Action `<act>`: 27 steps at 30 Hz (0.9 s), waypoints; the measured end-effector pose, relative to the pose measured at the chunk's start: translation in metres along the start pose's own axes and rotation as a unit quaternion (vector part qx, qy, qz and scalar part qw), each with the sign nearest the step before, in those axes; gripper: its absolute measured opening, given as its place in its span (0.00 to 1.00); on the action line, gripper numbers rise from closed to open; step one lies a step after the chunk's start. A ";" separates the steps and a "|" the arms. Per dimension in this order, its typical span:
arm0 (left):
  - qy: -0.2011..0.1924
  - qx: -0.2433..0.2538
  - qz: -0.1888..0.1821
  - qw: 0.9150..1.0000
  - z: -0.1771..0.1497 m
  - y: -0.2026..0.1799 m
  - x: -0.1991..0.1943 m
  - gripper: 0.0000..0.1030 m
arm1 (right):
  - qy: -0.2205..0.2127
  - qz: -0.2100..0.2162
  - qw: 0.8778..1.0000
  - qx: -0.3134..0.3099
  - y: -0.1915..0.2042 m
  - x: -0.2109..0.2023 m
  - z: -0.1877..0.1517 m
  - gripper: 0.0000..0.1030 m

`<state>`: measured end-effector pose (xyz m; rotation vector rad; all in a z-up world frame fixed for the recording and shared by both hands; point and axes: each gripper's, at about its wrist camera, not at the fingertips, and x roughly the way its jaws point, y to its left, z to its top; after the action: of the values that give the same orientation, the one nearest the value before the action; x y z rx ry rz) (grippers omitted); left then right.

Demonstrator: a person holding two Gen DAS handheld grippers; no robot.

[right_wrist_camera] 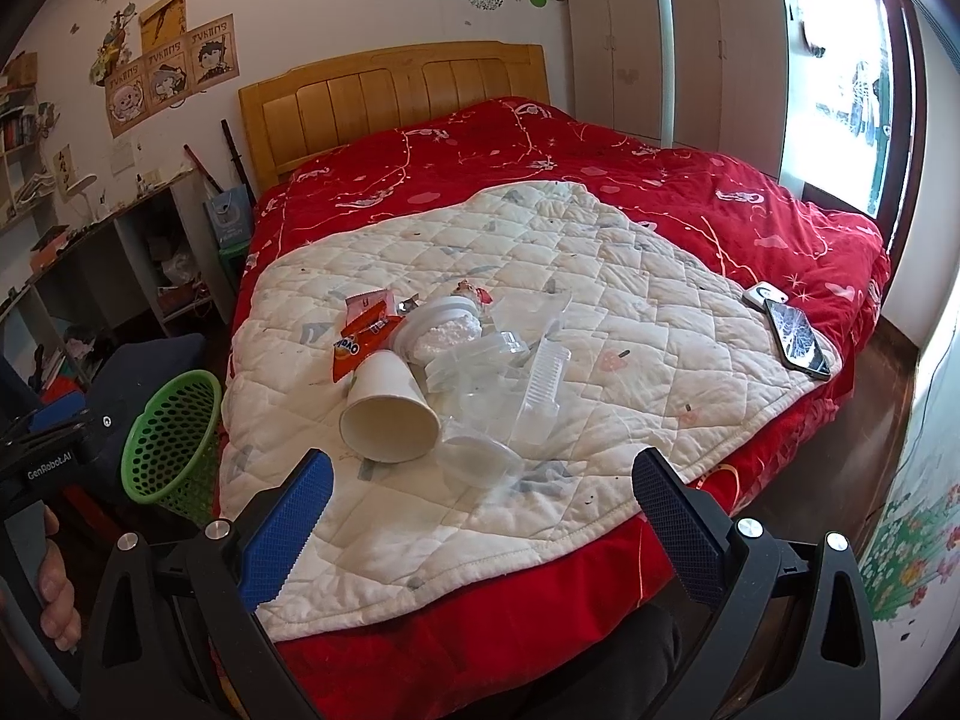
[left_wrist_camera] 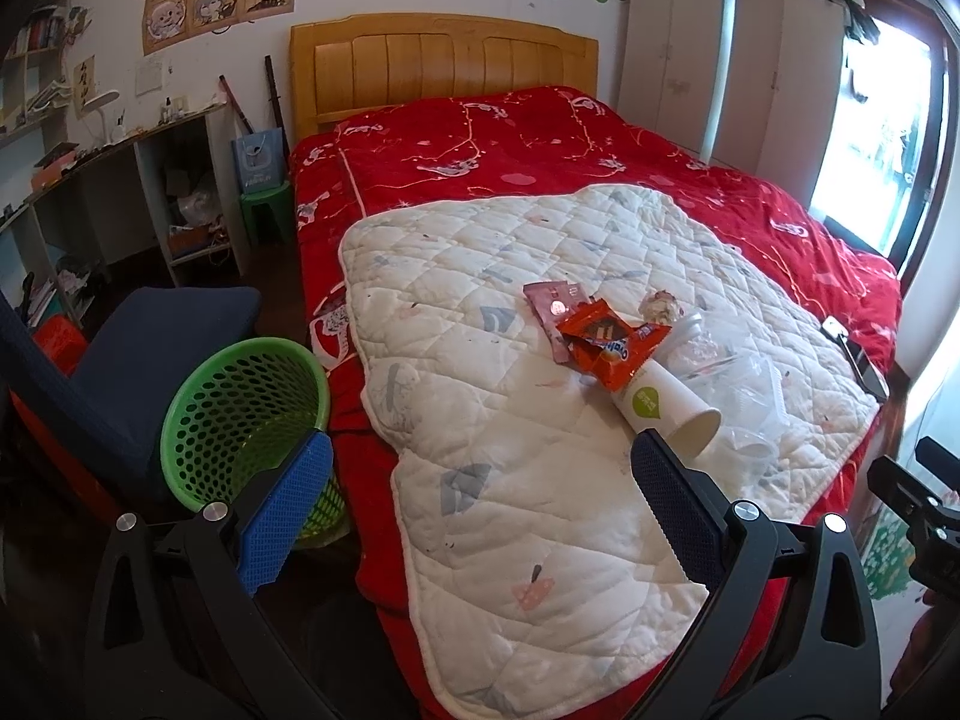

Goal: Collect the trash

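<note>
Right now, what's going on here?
A person holds two grippers over a bed, both open and empty. The left gripper and right gripper hover short of the trash pile: a paper cup, an orange snack wrapper and clear plastic tubs. The green basket waits beside the bed.

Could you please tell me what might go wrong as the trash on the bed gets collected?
The cracked black smartphone lies near the litter and could be swept up. The tipped white paper cup may roll off the white quilted mat. The green perforated plastic basket stands off the bed's side, so drops could miss.
</note>
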<state>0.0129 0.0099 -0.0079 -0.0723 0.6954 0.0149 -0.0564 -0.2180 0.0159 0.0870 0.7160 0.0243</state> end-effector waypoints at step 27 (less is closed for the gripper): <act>0.022 -0.018 0.014 0.999 0.021 0.011 0.037 0.95 | 0.022 0.042 0.998 -0.046 0.024 0.048 0.026 0.94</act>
<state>0.0546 0.0217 -0.0165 -0.0968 0.7410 0.0526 -0.0028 -0.1937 0.0062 0.0273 0.7547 0.1392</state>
